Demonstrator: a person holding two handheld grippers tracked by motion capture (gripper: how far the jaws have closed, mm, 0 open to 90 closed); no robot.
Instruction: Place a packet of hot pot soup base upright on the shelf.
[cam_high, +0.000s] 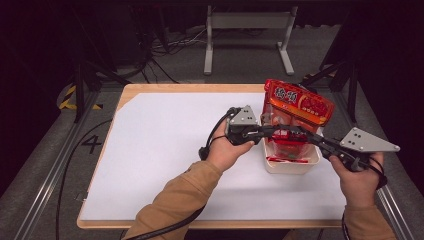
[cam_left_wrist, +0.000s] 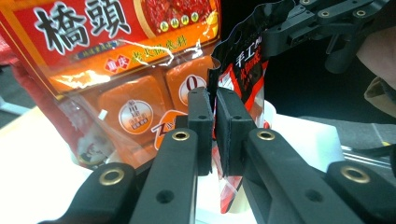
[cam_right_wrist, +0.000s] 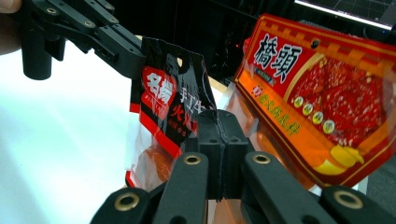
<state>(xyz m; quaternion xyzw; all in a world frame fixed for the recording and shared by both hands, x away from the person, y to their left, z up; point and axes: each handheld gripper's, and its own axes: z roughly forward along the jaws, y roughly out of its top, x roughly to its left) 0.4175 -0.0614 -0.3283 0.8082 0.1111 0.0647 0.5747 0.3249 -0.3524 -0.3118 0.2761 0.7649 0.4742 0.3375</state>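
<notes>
Both tongs were clamped on one small black-and-red sachet: the left tongs pinched one edge, the right tongs the opposite one. The sachet hung between them over a white tub near the table's right edge, beside a big red packet standing in the tub.

Small packet between 2 grippers, above white tub; large pouch behind, standing in tub.
</notes>
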